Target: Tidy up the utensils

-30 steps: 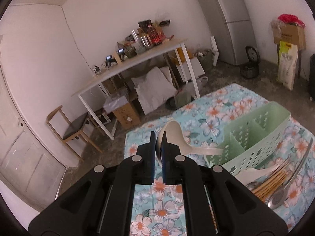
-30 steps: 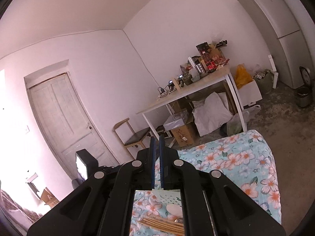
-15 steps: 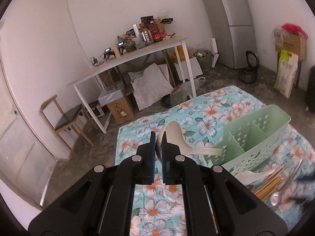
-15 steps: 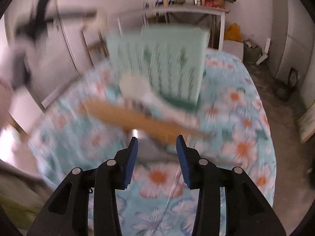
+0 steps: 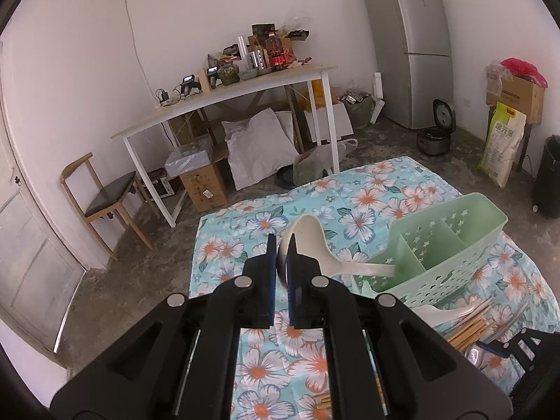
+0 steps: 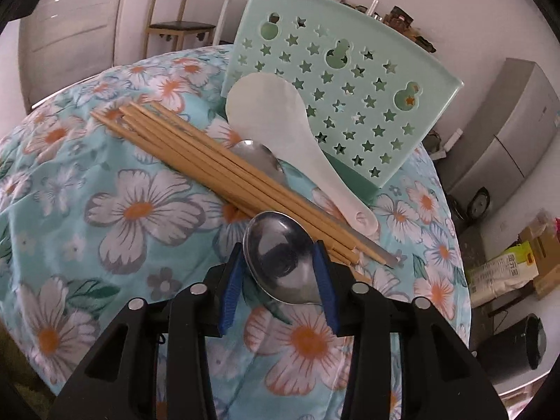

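A steel spoon [image 6: 283, 262] is being closed on by the right gripper [image 6: 280, 276], lifting it to the green caddy [image 6: 336, 105] judged next, while the white ladle [image 5: 315, 245] is kept clamped by the left gripper [image 5: 281, 273].

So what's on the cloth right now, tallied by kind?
white ladle: 1
white rice paddle: 1
metal spoons: 2
chopsticks: 1 bundle, sticks too overlapped to count
green basket: 1
Total: 6, with the bundle as 1
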`<state>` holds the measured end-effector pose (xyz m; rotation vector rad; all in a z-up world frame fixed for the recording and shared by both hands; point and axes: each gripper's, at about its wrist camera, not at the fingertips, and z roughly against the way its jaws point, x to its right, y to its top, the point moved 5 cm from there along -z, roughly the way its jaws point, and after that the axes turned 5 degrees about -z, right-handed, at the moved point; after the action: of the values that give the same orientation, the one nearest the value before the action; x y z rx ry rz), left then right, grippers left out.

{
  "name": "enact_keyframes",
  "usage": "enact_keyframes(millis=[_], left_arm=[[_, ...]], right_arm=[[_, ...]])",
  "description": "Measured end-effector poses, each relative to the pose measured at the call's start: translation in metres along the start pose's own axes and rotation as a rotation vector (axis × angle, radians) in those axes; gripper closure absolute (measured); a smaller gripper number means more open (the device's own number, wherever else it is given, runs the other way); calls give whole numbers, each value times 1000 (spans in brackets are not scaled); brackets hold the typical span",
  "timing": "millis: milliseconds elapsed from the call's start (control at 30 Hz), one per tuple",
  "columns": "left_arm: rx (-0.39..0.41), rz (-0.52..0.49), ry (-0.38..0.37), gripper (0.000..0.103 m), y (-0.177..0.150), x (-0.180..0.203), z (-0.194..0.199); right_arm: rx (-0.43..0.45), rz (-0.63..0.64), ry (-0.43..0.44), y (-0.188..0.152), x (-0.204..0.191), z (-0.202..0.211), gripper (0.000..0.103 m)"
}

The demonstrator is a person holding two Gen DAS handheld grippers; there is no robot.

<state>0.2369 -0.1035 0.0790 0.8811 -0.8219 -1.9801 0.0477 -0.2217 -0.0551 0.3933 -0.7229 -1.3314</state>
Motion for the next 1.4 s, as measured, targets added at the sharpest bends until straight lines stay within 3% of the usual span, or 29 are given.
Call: enact_keyframes(millis=[67,133,367,567,667,733,867,1100,1233,1400], left_arm=[[-2,-1,2,99,0,0,0],[-2,-1,5,99,0,1,0],[4,-34,32,99,3,7,-3],[-34,-79,5,95,5,19,-18],[-48,-18,-79,91,4,20,-25],[-31,56,-160,74,5,18,-26],[19,183,-240,62,7,7,-18],[124,307,-259,55,-3,-16,12],[155,324,-258,49,-21,-26,29],[127,330,-262,44,-58,-28,40]], right_arm=[[-4,-7,-15,0,-3,-3,86],[3,-13,-44,1,-2,2,91],[49,-96,-2,13,15,42,96],[167,-324,103,41,76,100,99],[241,-431,168,55,106,125,99],[290,-484,208,65,124,139,99],[369,-567,287,83,152,157,99],[538,-651,524,135,187,181,99],[605,-622,562,172,190,181,99],[578,-601,590,200,182,151,99]])
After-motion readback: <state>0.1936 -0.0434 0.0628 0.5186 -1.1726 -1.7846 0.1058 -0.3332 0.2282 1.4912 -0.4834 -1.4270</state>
